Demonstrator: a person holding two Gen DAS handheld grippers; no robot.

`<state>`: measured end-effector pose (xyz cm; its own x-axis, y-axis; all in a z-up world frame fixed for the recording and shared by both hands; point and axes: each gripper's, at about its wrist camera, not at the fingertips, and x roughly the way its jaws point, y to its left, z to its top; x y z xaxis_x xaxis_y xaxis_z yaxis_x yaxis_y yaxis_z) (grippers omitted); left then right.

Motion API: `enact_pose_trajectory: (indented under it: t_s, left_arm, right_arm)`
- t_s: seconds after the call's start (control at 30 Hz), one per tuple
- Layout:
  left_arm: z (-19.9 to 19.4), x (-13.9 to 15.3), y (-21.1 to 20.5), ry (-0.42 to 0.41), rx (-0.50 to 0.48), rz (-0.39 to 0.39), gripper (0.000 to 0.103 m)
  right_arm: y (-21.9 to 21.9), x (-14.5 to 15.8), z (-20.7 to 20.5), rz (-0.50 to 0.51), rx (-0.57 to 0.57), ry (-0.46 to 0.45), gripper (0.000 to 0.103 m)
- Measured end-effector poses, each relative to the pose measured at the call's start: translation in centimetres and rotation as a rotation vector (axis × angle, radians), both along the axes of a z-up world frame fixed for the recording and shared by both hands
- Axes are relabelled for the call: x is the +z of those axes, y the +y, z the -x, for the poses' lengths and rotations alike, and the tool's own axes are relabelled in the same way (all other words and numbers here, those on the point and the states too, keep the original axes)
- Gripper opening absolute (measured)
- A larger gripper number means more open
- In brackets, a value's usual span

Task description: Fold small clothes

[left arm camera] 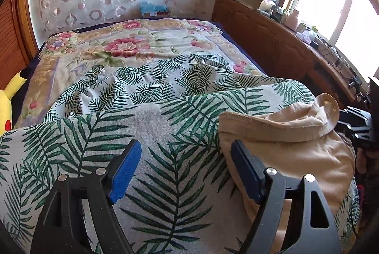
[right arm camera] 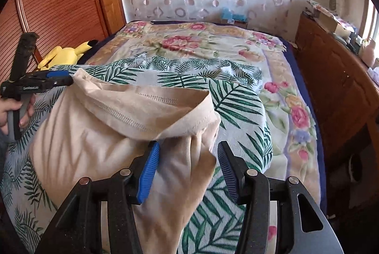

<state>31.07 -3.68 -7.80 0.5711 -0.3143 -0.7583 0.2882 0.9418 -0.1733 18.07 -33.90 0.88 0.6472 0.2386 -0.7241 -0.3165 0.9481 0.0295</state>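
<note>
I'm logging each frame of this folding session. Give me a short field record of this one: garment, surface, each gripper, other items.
garment: beige garment, crumpled, hemmed edge turned over
surface: leaf-print cloth over floral blanket on a bed
left gripper: open, empty, one finger at the garment's edge
right gripper: jaws apart, a beige fold between them, not pinched
other: yellow plush toy beside the bed; cluttered wooden ledge under the window
</note>
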Motion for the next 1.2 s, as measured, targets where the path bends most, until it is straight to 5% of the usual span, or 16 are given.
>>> enact_pose_trajectory:
  t_s: [0.1, 0.17, 0.4, 0.53, 0.67, 0.73, 0.87, 1.2]
  left_arm:
    - [0.5, 0.2, -0.1, -0.003, -0.013, 0.001, 0.079]
    - [0.7, 0.2, -0.1, 0.000, -0.020, 0.013, 0.079]
    - [1.5, 0.3, -0.9, 0.008, -0.053, 0.049, 0.079]
    - [1.6, -0.1, -1.5, 0.029, -0.079, 0.063, 0.079]
    - [1.5, -0.6, -2.1, 0.051, -0.093, 0.077, 0.079]
    - [1.3, -0.9, -2.3, 0.064, -0.098, 0.088, 0.079]
    - [1.5, -1.1, -2.9, 0.070, -0.120, 0.100, 0.061]
    - [1.0, -0.9, -3.7, 0.081, -0.136, 0.108, 0.058]
  right_arm:
    - [-0.1, 0.5, -2.5, -0.042, 0.017, 0.000, 0.036]
    - [-0.7, 0.7, -3.7, -0.069, 0.002, -0.016, 0.016]
    - [-3.3, 0.9, -5.2, -0.047, -0.197, -0.031, 0.013]
    - [-3.3, 1.1, -3.9, -0.080, -0.186, -0.026, 0.055]
    - [-2.3, 0.7, -2.6, -0.096, -0.118, 0.005, 0.067]
    - [-2.3, 0.3, -2.1, -0.111, -0.094, 0.031, 0.067]
    - [-2.8, -0.8, -2.9, -0.101, -0.098, 0.075, 0.067]
    - [-0.7, -1.7, -4.0, -0.075, -0.054, 0.094, 0.066]
